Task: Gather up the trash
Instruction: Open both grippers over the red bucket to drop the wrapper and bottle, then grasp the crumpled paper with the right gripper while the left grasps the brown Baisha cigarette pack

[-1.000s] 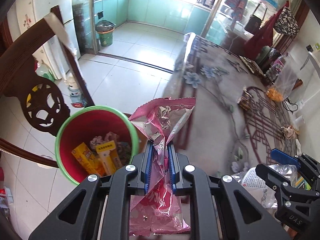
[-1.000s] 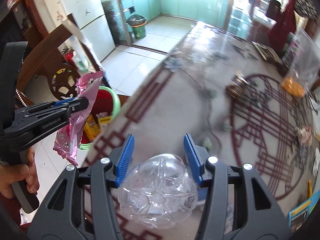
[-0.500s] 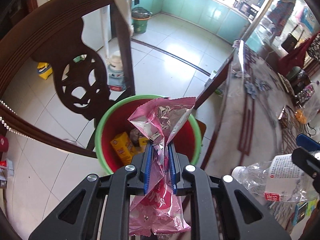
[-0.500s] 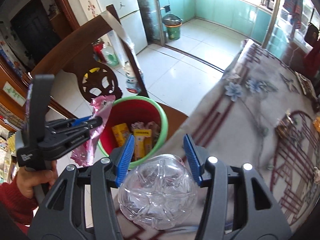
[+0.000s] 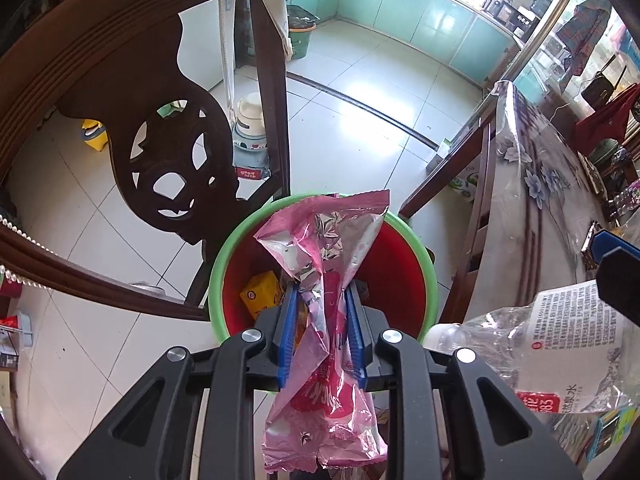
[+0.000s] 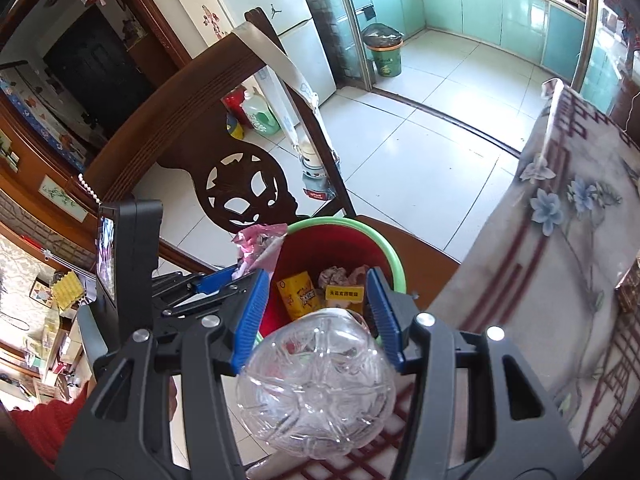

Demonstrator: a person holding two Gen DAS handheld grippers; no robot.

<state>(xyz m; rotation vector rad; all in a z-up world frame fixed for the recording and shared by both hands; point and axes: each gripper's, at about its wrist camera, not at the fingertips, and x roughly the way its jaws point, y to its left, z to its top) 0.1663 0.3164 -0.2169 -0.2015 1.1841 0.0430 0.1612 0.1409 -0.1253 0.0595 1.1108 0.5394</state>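
While poised above the red bin (image 5: pixel 394 264): left gripper (image 5: pixel 322 300), jaws just easing apart, pink wrapper (image 5: pixel 324 320) loose between its pads; right gripper (image 6: pixel 316 284) clamped on clear plastic bottle (image 6: pixel 316 384) beside table (image 6: pixel 560 248) edge.

- Left tongs (image 5: pixel 322 300) above the red bin (image 5: pixel 400 264), jaws just opening; pink wrapper (image 5: pixel 326 320) hangs between them.
- Crushed bottle (image 5: pixel 560 344) at right, beside the desk (image 5: pixel 540 216).
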